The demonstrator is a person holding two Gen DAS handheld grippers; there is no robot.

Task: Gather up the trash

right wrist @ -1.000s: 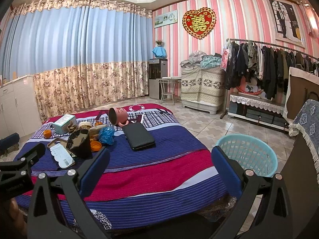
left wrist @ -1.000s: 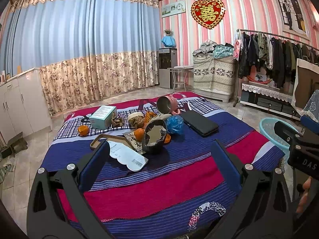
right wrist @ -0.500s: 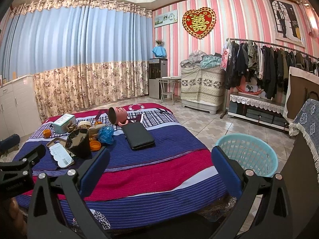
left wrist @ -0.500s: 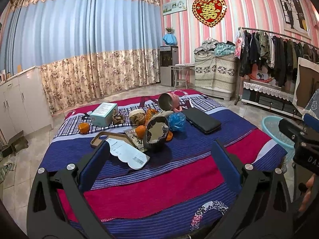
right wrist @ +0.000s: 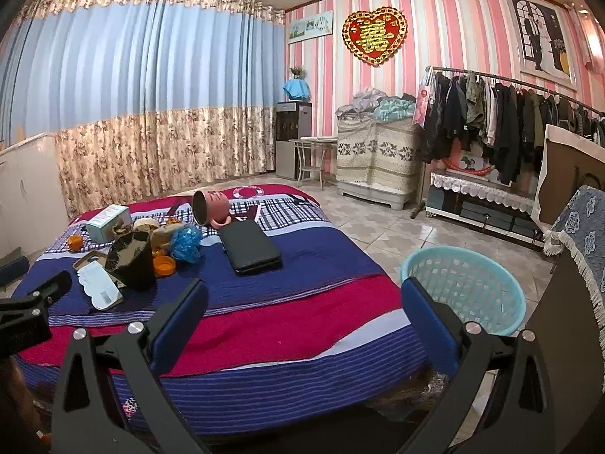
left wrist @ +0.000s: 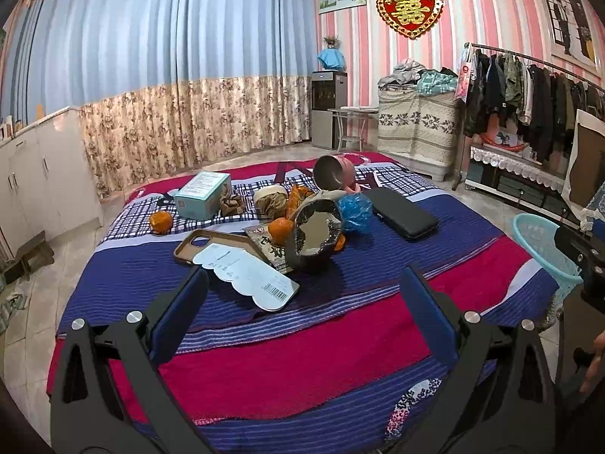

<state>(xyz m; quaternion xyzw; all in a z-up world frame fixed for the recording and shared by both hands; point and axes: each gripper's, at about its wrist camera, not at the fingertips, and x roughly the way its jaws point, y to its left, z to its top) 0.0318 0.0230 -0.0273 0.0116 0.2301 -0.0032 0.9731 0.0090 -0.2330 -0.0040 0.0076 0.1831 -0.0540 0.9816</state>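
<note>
Left wrist view: left gripper [left wrist: 302, 295] is held over near edge of bed [left wrist: 321, 348], jaws wide apart, nothing held. Trash is seen untouched mid-bed: crumpled dark bag [left wrist: 315, 234], blue wrapper [left wrist: 353, 208], white label card [left wrist: 245, 278], orange peels [left wrist: 281, 230]. Right wrist view: right gripper [right wrist: 302, 297] likewise spread wide, empty. Teal basket [right wrist: 463, 283] on tiled floor, right of bed, appears empty, so collection is judged not yet begun. Striped blanket, curtained bedroom.
</note>
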